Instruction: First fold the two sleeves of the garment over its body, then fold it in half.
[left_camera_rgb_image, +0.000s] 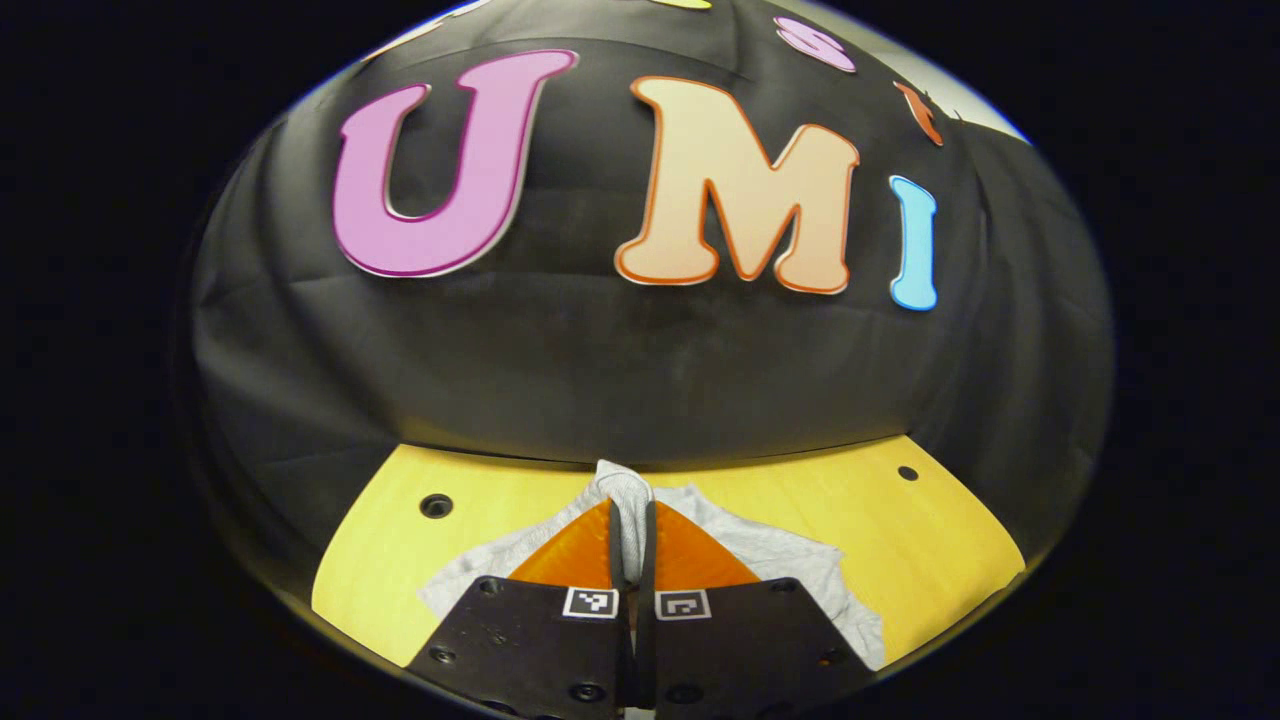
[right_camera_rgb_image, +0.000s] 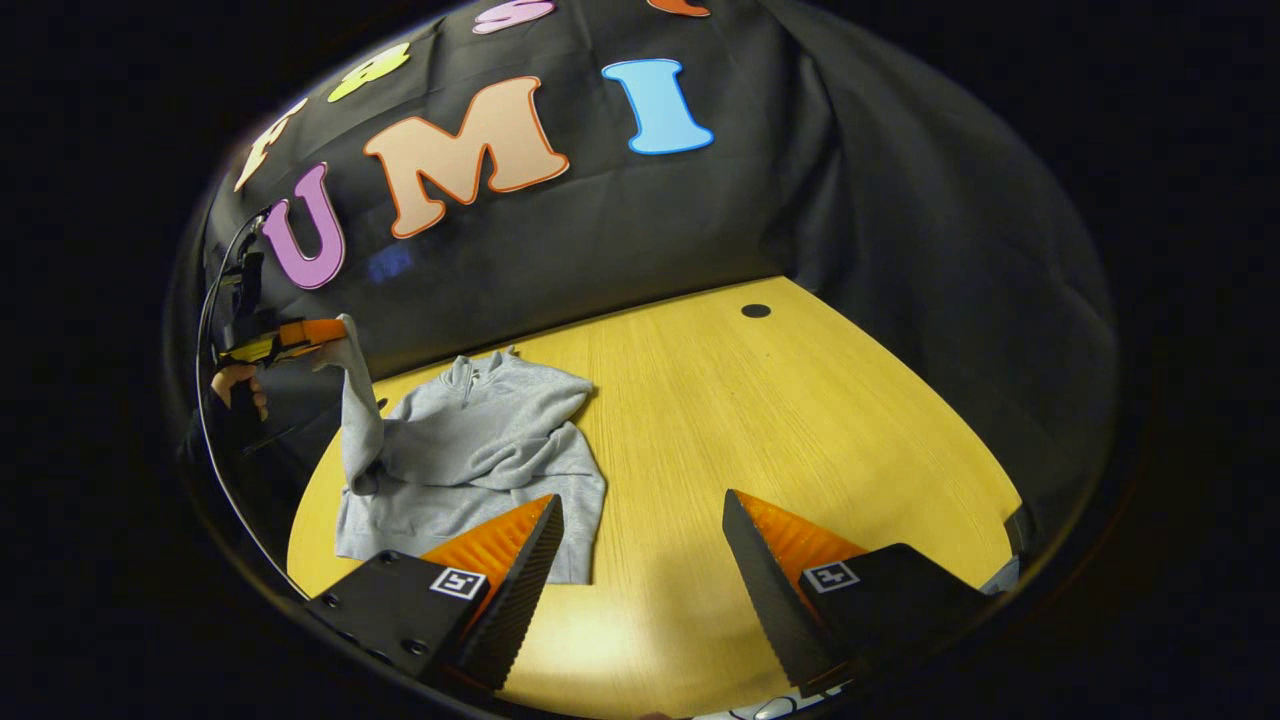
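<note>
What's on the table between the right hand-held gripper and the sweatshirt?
Nothing: in the right gripper view, bare tabletop separates the open right hand-held gripper from the grey sweatshirt.

Yellow wood-grain table (right_camera_rgb_image: 800, 420), rounded edge, w/ dark round holes near its far edge, up against the black cloth wall. Grey garment (right_camera_rgb_image: 470, 450) lies on it towards the left in right gripper view, body flat, one sleeve folded over, other sleeve lifted off the top.
</note>
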